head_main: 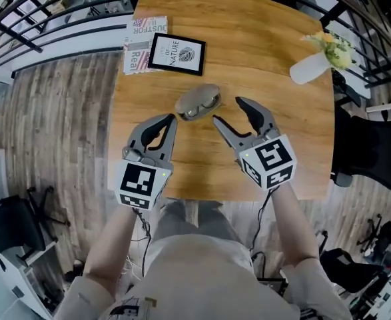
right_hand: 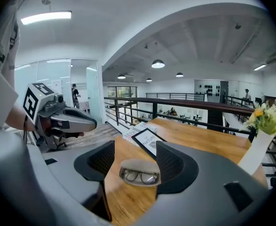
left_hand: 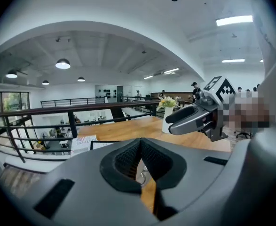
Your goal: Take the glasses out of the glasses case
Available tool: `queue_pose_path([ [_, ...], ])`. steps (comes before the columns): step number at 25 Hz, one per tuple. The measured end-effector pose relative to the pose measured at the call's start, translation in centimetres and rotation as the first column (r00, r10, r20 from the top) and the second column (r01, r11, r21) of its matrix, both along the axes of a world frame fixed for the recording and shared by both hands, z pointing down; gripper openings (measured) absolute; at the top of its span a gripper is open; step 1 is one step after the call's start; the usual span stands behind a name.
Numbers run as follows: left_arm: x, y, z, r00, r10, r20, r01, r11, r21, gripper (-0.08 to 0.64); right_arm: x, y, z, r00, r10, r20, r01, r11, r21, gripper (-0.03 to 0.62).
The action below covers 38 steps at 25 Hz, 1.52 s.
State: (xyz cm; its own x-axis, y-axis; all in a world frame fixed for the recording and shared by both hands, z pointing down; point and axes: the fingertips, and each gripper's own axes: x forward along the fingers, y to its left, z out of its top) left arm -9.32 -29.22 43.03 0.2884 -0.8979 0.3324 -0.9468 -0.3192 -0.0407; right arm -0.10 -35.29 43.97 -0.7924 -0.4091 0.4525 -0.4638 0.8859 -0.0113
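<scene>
Grey glasses case [head_main: 198,101], brown table [head_main: 248,45], white vase [head_main: 310,67]

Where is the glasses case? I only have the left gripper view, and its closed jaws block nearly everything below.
Observer: The glasses case lies on the wooden table, just beyond the tips of the left gripper, slightly to their right.
Operator: Are the glasses inside it?
Observer: Yes. The right gripper view shows the glasses lying in the case's open mouth, lenses facing that camera.
Operator: What is the right gripper doing?
Observer: The right gripper is open and empty, with its tips just to the right of the case and not touching it.
</scene>
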Motion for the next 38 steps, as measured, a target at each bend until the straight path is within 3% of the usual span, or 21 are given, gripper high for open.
queue_pose_path([
  [9,1.9,-2.4,11.9,0.995,0.070,-0.068,-0.079,0.988,-0.131,0.016,-1.9,-2.2,11.6,0.992,-0.079,-0.094,0.068,0.992,-0.107,0.295],
  [15,2.3,-3.1,19.0,0.996,0.071,-0.056,-0.082,0.967,-0.242,0.016,-2.6,-2.8,17.4,0.983,-0.113,-0.145,0.090,0.984,-0.154,0.295],
  [22,2.4,-5.0,23.5,0.996,0.092,-0.020,-0.093,0.946,-0.311,0.017,-2.5,-3.4,20.9,0.977,-0.120,-0.175,0.086,0.978,-0.188,0.293],
  [28,2.7,-5.2,24.6,0.994,0.062,-0.088,-0.087,0.941,-0.327,0.017,-3.3,-3.6,21.7,0.961,-0.185,-0.205,0.153,0.974,-0.166,0.275],
  [33,2.6,-5.4,24.7,0.995,0.074,-0.065,-0.090,0.947,-0.307,0.017,-5.5,-3.7,20.4,0.916,-0.299,-0.269,0.276,0.953,-0.120,0.254],
  [36,2.4,-5.3,24.6,0.995,0.074,-0.060,-0.088,0.952,-0.293,0.017,-6.7,-3.9,19.8,0.860,-0.374,-0.347,0.373,0.925,-0.074,0.248],
  [38,2.3,-5.1,24.9,0.996,0.071,-0.058,-0.085,0.953,-0.291,0.017,-7.4,-3.8,19.7,0.806,-0.428,-0.407,0.447,0.893,-0.053,0.241],
])
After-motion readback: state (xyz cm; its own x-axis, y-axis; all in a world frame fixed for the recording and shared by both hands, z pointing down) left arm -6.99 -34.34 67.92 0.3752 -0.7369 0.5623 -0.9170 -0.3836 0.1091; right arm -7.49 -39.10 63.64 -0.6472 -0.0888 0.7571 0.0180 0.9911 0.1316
